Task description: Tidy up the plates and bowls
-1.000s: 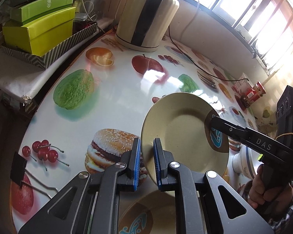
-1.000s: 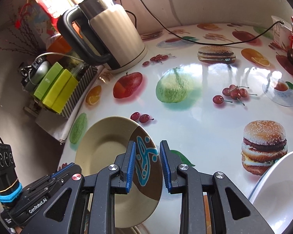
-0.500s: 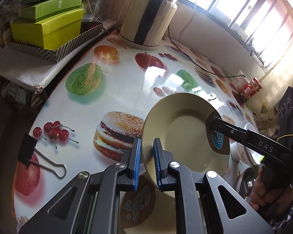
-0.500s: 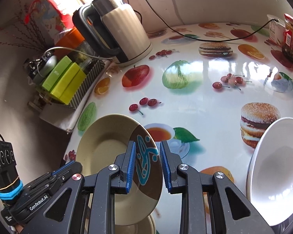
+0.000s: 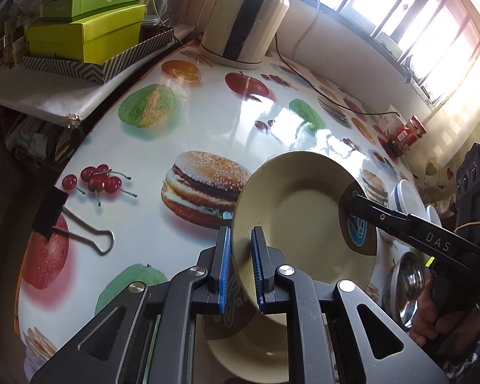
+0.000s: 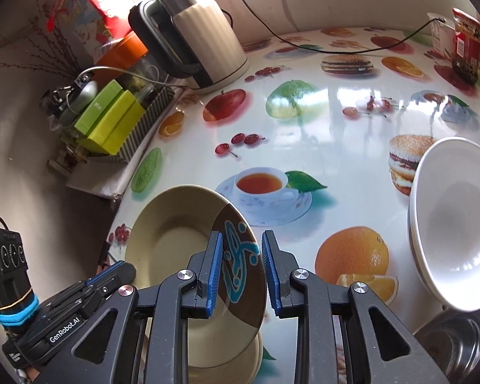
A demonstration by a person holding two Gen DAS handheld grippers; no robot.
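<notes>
A beige plate (image 5: 291,220) (image 6: 172,233) with a brown segment and a blue motif hangs tilted above the table, held from two sides. My left gripper (image 5: 240,235) (image 6: 124,270) is shut on its plain beige rim. My right gripper (image 6: 241,240) (image 5: 352,201) is shut on the brown, patterned rim. Right under it a second plate (image 5: 249,352) (image 6: 240,360) of the same kind lies flat on the table, mostly hidden by the fingers. A white bowl (image 6: 457,224) stands to the right, and a steel bowl (image 6: 457,345) sits in front of it.
The fruit-print table (image 5: 208,121) carries a cream kettle (image 6: 204,41) with its cable at the back. Green boxes in a striped tray (image 5: 89,38) sit beyond the left edge, a binder clip (image 5: 52,214) grips that edge, jars (image 6: 467,41) stand far right. A hand (image 5: 438,316) holds the right gripper.
Both grippers have drawn back toward the near edge with the plate still between them. The table prints have slid away in both views. The white bowl shows more fully in the right view.
</notes>
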